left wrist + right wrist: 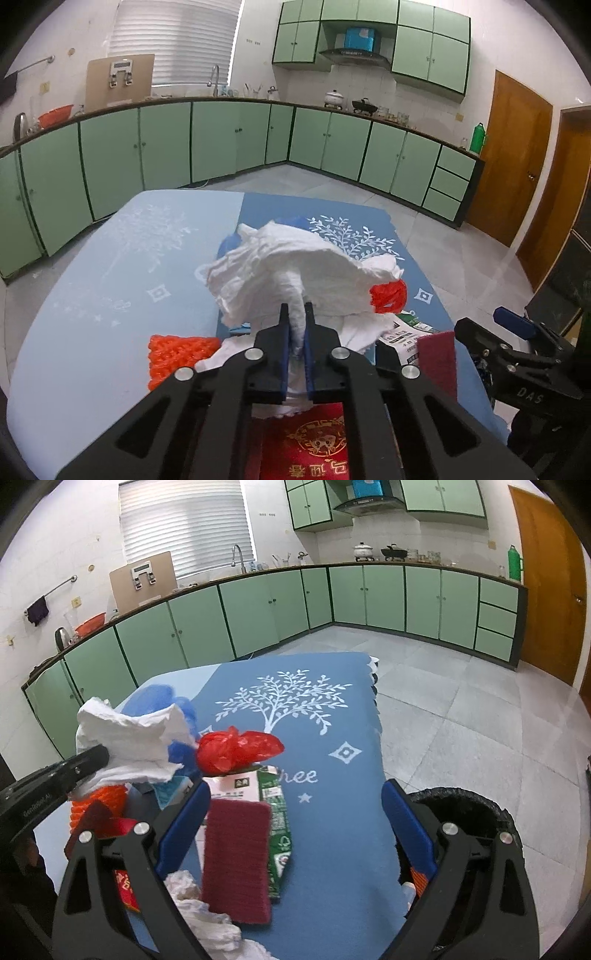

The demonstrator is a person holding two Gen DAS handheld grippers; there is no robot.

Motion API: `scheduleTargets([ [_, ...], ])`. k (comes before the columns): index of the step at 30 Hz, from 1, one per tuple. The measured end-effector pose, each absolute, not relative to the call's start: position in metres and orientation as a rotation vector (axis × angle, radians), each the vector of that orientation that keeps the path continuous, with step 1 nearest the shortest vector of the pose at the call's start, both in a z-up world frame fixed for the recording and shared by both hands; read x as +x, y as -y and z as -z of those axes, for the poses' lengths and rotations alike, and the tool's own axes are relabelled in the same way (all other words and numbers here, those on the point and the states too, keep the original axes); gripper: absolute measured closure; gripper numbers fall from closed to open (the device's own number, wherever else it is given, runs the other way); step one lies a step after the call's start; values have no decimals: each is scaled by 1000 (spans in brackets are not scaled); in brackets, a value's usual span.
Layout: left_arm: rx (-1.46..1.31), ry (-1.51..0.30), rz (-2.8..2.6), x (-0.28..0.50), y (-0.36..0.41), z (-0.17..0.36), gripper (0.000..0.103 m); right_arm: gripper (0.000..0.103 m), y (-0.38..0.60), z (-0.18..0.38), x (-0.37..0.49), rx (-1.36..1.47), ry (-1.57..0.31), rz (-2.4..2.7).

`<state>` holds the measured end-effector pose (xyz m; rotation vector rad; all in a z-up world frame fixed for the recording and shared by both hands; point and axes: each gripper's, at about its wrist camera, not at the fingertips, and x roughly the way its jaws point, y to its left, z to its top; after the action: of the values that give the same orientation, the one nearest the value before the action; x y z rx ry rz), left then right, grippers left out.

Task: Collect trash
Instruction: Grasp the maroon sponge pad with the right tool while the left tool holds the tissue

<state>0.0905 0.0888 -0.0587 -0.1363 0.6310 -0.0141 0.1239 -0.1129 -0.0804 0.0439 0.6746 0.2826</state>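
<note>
While the left gripper (296,314) is clamping its blue-padded jaws together on a twisted fold of the white paper towel (295,273), the towel is fanning out above the fingertips and hanging clear of the blue tablecloth (110,266). In the right wrist view the same towel (129,734) is showing at the left, with the black finger of the left gripper (96,756) pressing into it. The right gripper (295,805) is standing with its jaws wide apart and nothing is sitting between the pads; it is hovering over the near part of the table, pointing down at the litter. Below it a dark red scouring pad (236,860) is lying flat on the cloth, partly overlapping a green and white carton wrapper (275,812). A crumpled red plastic bag (236,751) is resting just beyond the wrapper, and a blue plastic bag (159,698) is lying behind the towel. An orange mesh piece (177,350) is lying to the left of the left gripper, and a red envelope with gold print (306,443) is lying under its body. More crumpled white tissue (207,919) is lying near the right gripper's left finger. A black-lined trash bin (469,812) is standing on the floor just beside the table's right edge, behind the right gripper's right finger.
</note>
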Motion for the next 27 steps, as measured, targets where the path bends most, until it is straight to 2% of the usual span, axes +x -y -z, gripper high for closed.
scheduleTargets([
  [20,-172,-582,-106,66,-130,43,100,13,88,65,115,33,-634,-351],
  [22,-170,-582,-116,62,-134,45,100,19,79,65,114,26,-633,-368],
  [27,-177,-581,-156,51,-150,48,100,21,58,68,113,29,-645,-406],
])
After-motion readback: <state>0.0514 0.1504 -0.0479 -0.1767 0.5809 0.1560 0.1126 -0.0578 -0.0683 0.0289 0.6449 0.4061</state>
